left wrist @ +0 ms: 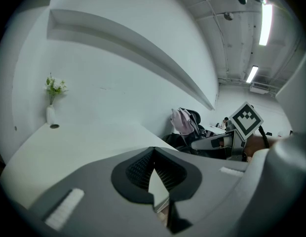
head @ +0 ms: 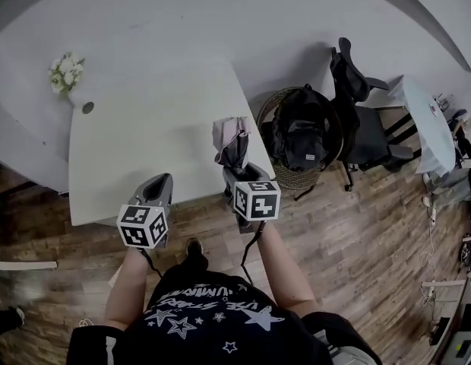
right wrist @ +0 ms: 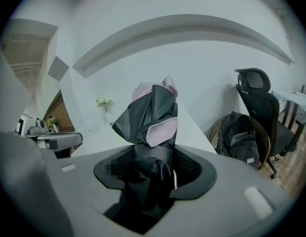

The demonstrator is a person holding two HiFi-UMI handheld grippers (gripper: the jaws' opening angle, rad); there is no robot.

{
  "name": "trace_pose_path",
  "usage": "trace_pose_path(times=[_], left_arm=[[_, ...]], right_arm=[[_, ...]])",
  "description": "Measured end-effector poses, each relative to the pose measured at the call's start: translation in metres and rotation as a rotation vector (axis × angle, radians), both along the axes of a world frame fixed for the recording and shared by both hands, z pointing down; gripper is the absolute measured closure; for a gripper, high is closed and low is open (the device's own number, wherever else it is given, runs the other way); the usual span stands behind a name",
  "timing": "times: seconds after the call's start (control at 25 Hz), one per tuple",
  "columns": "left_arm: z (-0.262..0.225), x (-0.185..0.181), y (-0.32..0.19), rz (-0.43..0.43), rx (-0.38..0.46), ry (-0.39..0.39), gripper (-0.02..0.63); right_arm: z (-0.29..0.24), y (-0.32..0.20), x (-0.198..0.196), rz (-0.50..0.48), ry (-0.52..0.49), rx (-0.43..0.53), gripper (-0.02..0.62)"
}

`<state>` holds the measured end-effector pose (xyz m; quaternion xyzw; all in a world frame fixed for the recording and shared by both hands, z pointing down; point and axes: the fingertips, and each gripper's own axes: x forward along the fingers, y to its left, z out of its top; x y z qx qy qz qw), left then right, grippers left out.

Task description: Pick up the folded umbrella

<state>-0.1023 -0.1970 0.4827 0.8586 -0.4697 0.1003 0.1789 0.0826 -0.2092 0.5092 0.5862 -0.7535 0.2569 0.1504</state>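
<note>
The folded umbrella [head: 232, 141], dark grey with pale pink panels, stands upright out of my right gripper [head: 243, 175] above the table's near right corner. In the right gripper view the umbrella [right wrist: 152, 115] fills the space between the jaws, and my right gripper [right wrist: 153, 154] is shut on its lower part. My left gripper [head: 161, 182] hangs over the table's front edge, to the left of the umbrella. In its own view the left gripper [left wrist: 153, 149] has its jaw tips together with nothing between them, and the umbrella [left wrist: 181, 121] shows to the right.
The white table [head: 144, 128] carries a vase of white flowers [head: 68, 74] at its far left. Right of the table a black backpack [head: 300, 139] sits in a wicker basket, beside a black office chair [head: 357, 112]. A second white table [head: 425, 120] stands at the far right.
</note>
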Motion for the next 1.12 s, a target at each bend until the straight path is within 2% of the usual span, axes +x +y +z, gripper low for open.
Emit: trace_pose_path(times=[1.12], left_arm=[[-0.010, -0.003, 0.151, -0.072, 0.034, 0.000, 0.603]], right_arm=[[-0.007, 0.143, 0.004, -0.071, 0.022, 0.021, 0.354]])
